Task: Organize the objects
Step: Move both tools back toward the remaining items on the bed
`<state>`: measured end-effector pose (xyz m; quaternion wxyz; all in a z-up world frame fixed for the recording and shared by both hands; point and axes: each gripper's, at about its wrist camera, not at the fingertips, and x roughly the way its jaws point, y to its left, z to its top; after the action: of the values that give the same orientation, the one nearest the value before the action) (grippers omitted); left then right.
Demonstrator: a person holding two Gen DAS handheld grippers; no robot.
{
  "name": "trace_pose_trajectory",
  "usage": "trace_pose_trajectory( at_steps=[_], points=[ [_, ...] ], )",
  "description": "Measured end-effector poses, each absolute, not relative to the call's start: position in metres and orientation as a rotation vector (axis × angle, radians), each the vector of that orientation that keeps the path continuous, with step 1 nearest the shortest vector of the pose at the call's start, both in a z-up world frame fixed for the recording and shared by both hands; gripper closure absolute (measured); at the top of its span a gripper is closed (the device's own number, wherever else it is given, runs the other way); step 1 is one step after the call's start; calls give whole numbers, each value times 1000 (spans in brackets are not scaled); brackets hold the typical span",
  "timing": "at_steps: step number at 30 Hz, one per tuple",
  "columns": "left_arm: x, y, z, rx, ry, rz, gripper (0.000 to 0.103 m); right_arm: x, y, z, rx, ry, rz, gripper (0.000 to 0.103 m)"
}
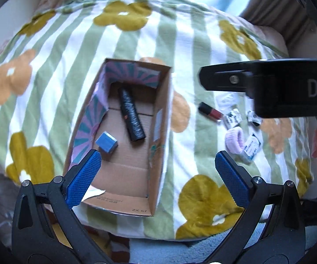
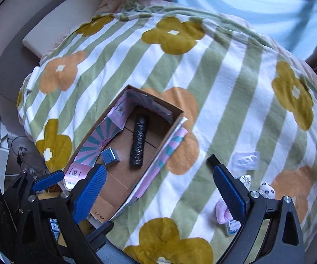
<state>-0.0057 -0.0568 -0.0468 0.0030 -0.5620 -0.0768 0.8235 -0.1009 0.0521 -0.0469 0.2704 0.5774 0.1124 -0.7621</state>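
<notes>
Both the left claw (image 1: 158,162) and right claw (image 2: 158,180) gape wide and empty above the bed, likely ready to move the loose lipstick (image 1: 210,111) into the cardboard box (image 1: 158,132) holding the black roll (image 1: 132,115).

Each handheld gripper is built from matte black plastic arms, angular and cut with triangular openings, joined by round silver screws at the pivots. The left gripper (image 1: 158,165) and the right gripper (image 2: 159,179) are both fitted with bright blue finger pads (image 1: 82,179) (image 2: 230,190), whose surfaces are textured with a fine diamond grid and edged with small teeth. In the left wrist view, the right gripper's body is seen from the side as a black block with one silver screw and the pale letters "DA" printed on it.
</notes>
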Motion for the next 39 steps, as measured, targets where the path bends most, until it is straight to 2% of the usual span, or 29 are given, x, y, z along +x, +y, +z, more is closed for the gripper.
trace_pose_trajectory(
  at_steps=[11, 18, 29, 39],
  points=[
    [-22, 13, -12, -1581, -70, 2538, 0, -68, 191, -24, 1664, 109, -2390, 6],
    [-21, 36, -4, -1500, -61, 2499, 0, -26, 252, -26, 1680, 24, -2509, 6],
    [-31, 70, -12, -1482, -46, 2409, 0, -1, 293, -30, 1618, -1, -2556, 6],
    [-46, 123, -49, -1454, 162, 2256, 0, -11, 314, -70, 1500, 128, -2429, 6]
  ],
)
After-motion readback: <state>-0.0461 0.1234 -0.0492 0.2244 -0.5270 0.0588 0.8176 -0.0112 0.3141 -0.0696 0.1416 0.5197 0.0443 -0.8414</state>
